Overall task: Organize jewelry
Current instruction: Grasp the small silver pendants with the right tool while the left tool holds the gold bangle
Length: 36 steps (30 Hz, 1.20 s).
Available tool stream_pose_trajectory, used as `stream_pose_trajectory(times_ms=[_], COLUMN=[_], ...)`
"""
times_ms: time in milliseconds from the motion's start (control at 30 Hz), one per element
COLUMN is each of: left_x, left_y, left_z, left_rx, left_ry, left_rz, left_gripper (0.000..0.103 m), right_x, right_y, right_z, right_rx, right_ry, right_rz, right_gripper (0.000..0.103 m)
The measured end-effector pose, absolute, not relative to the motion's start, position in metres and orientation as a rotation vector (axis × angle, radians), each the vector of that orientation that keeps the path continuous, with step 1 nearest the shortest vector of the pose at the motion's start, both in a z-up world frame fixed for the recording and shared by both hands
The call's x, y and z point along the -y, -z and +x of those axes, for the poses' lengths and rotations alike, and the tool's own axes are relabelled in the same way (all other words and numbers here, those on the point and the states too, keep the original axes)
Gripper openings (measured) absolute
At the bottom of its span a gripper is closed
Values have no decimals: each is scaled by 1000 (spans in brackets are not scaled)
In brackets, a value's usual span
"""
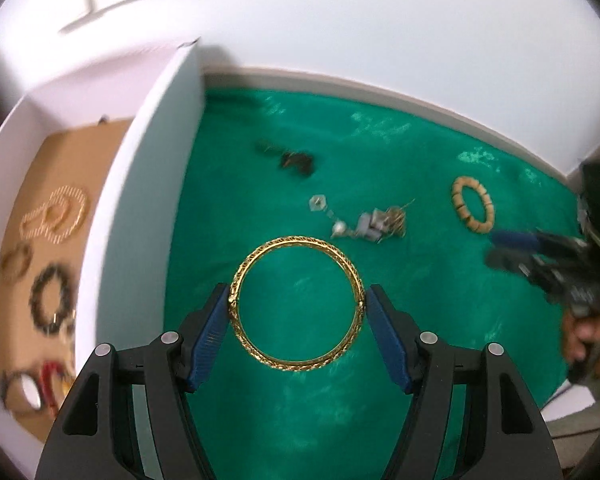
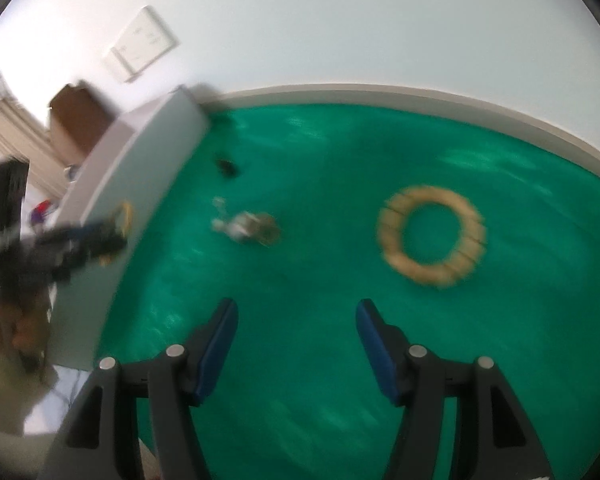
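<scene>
A carved gold bangle (image 1: 296, 239) hangs above the green cloth (image 1: 400, 340), and my left gripper (image 1: 297, 300) is shut on it, one blue pad pressing each side. The right wrist view shows this gripper (image 2: 92, 236) blurred beside the white box (image 2: 140, 168), with the bangle (image 2: 126, 214) at its tip. My right gripper (image 2: 297, 308) stands open over the cloth (image 2: 300, 360) with nothing between its fingers. A tan wooden bead bracelet (image 2: 390, 236) lies ahead of it to the right. The left wrist view shows the same bracelet (image 1: 458, 196) just beyond the right gripper (image 1: 540, 256).
The white box (image 1: 140, 220) stands at the left with a brown floor that holds several bracelets (image 1: 52, 300). On the cloth lie a cluster of small silver and gold pieces (image 1: 374, 224) and a dark item (image 1: 298, 160). A white wall rises behind the table.
</scene>
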<state>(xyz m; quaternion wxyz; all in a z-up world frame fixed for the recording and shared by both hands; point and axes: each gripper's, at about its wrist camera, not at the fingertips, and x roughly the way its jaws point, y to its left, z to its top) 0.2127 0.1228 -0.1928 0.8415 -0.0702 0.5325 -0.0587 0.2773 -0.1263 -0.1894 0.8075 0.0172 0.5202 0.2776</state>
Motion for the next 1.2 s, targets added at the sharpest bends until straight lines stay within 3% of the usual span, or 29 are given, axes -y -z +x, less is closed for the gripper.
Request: stream_pose_trajectory(times_ms=[367, 433, 467, 600, 967, 1200], left_x=[-139, -143, -145, -154, -151, -154], left_y=[200, 201, 201, 204, 188, 141], left_z=[176, 172, 171, 170, 171, 150], left_rx=[-1143, -1146, -1147, -1157, -1151, -1103], left_ry=[82, 72, 68, 42, 23, -4], left_rz=[-219, -216, -219, -234, -259, -287], left_gripper=[70, 70, 70, 70, 70, 70], right_x=[36, 33, 33, 34, 51, 53], right_y=[239, 241, 241, 233, 167, 104], right_z=[318, 316, 315, 308, 277, 263], right_rx=[-1072, -1073, -1067, -1083, -1022, -948], right_ry=[-734, -750, -753, -762, -773, -819], right_rz=[-246, -271, -278, -243, -203, -187], right_gripper=[62, 45, 30, 24, 23, 23])
